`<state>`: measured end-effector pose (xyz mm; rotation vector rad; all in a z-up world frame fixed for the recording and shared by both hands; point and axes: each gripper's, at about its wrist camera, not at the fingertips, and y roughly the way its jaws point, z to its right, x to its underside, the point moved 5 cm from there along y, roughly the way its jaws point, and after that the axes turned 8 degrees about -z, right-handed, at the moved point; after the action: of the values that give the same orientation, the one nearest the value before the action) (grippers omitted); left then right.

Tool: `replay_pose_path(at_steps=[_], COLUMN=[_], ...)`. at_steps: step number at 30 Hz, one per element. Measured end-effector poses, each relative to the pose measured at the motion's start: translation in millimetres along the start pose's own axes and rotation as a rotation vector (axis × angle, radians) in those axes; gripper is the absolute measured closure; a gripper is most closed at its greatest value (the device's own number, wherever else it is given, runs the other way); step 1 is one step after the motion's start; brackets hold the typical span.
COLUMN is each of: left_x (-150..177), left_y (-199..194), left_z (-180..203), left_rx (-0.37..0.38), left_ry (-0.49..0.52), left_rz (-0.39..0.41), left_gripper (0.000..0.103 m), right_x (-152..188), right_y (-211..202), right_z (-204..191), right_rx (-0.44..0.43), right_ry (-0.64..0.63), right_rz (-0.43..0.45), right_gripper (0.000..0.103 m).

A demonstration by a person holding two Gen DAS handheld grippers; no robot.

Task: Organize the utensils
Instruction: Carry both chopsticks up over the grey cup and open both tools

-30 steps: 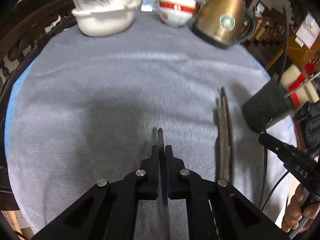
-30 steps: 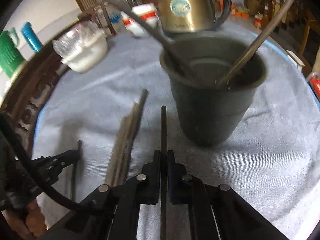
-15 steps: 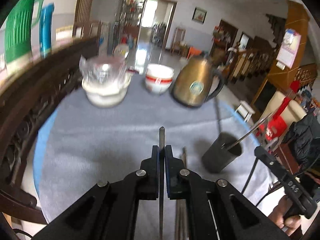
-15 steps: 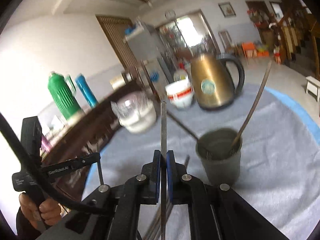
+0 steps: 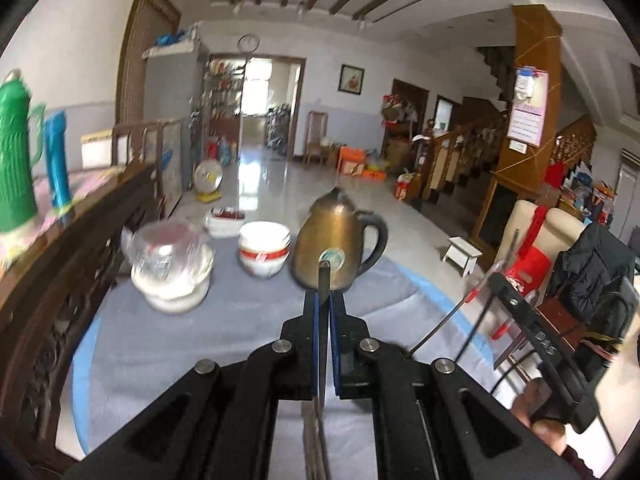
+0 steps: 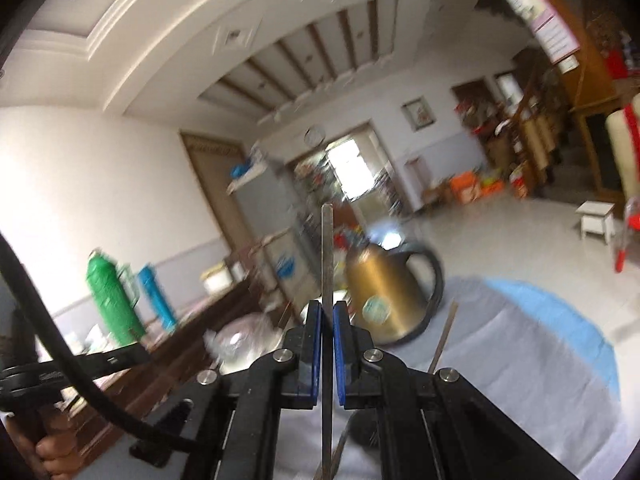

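While lifting: I carry one chopstick in each tongs, above the kettle [image 5: 338, 250].
Left tongs [image 5: 323, 308]: pinching a chopstick [image 5: 323, 280].
Right tongs [image 6: 327, 320]: pinching a chopstick [image 6: 327, 256].
Next: I'd lower both into the cup.

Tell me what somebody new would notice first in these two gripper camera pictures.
Each gripper, left gripper and right gripper, is clamped on a thin chopstick pointing straight ahead. Behind them a brass-coloured kettle stands at the far side of the grey-clothed table, with a red-banded white bowl to its left.
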<state>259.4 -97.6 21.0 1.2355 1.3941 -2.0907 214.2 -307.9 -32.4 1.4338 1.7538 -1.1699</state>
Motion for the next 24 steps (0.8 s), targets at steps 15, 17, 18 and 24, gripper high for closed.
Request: replay_pose_path(at_steps=[15, 17, 18, 24], left_x=[-56, -54, -52, -29], left_y=[16, 26, 32, 64], left_z=[59, 62, 63, 63], left_rx=[0.082, 0.082, 0.081, 0.079], left_ry=[0.041, 0.033, 0.028, 0.009], left_rz=[0.065, 0.054, 0.048, -0.031], left_gripper=[0.098, 0.098, 0.098, 0.098], right_x=[-25, -16, -12, 3], right_y=[61, 67, 68, 64], right_z=[12, 14, 15, 22], right_rx=[0.209, 0.214, 0.213, 0.189], right_ry=[-0.075, -0.084, -0.085, -0.081], right_rz=[0.087, 0.056, 0.041, -0.012], right_gripper=[0.097, 0.097, 0.097, 0.097])
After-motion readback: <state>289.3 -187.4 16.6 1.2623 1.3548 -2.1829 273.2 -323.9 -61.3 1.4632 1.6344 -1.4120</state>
